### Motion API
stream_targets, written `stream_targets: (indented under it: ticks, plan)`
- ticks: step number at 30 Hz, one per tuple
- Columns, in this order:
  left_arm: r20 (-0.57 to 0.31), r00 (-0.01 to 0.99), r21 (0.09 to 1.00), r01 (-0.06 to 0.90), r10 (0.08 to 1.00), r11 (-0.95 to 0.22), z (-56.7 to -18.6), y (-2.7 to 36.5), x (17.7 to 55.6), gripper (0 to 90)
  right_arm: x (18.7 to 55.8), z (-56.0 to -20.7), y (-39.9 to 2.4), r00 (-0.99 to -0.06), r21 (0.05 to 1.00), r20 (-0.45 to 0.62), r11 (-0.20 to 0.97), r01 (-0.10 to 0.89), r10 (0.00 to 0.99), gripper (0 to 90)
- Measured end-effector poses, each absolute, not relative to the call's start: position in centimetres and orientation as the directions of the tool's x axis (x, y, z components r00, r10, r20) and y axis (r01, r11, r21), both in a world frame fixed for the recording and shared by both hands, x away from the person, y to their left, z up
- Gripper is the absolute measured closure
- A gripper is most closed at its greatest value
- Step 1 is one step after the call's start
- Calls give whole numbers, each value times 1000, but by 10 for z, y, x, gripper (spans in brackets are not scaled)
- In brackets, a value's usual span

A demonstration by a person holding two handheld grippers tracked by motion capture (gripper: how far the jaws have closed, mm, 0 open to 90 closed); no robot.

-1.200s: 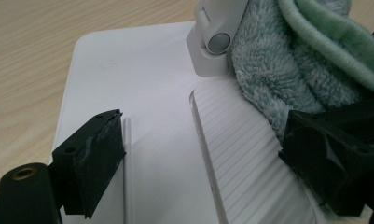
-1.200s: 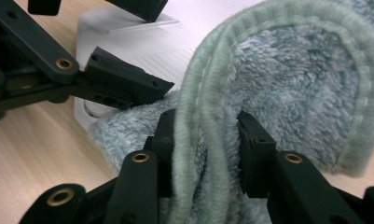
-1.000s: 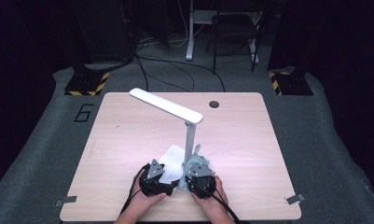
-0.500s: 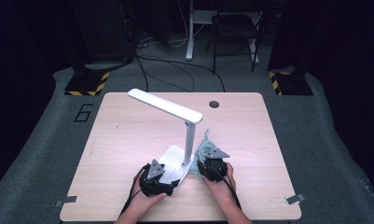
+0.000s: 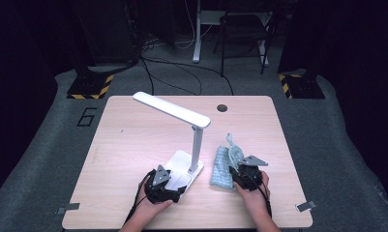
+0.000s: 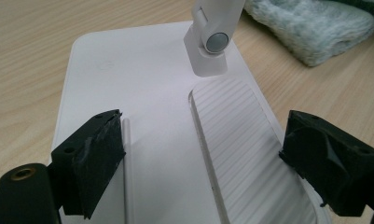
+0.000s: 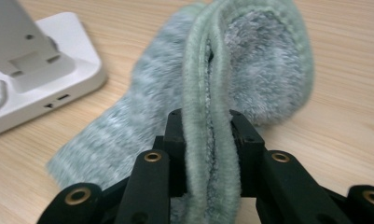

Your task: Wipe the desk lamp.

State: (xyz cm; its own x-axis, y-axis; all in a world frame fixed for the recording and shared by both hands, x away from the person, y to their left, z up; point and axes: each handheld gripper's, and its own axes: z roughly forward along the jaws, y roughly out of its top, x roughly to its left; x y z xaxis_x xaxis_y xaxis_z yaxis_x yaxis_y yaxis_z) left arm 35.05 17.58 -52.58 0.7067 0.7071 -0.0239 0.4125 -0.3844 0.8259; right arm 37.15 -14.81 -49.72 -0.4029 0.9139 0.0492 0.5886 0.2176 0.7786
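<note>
While the left gripper (image 6: 203, 154) hangs spread over the lamp base (image 6: 142, 93), the right gripper (image 7: 208, 140), just closing, pinches the sock's cuff (image 7: 208, 93). Bare table (image 5: 133, 140) lies beyond, dark floor (image 5: 346, 140) around.

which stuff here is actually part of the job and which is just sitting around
In the job:
- cloth, fluffy, pale green, pinched by the right gripper
- desk lamp, white
- left gripper, open over the lamp's base

Just there:
- table
- cable hole in the tabletop
- chair on the floor behind
- striped blocks on the floor
</note>
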Motion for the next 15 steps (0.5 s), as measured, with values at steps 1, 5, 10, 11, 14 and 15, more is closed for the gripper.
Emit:
stream_targets:
  ticks: [1,5,10,11,14,15]
  plan:
    - [-24,707,826,413,707,-385,-526,176,351,126,370,-497,-154,-393,782,50,209,588,918,715]
    - [-23,707,825,413,707,-385,-526,176,351,126,366,-499,-170,-354,789,65,169,591,933,707]
    - [-23,706,826,412,707,-385,-526,176,350,126,367,-501,-180,-304,794,68,133,593,950,625]
    - [-23,707,825,412,707,-385,-526,176,350,126,365,-502,-181,-296,797,97,104,594,950,623]
    - [-24,707,826,413,707,-385,-526,176,350,126,361,-498,-175,-354,823,119,107,557,927,586]
    - [-24,707,826,413,707,-385,-526,176,350,126,360,-497,-171,-380,833,114,120,539,918,571]
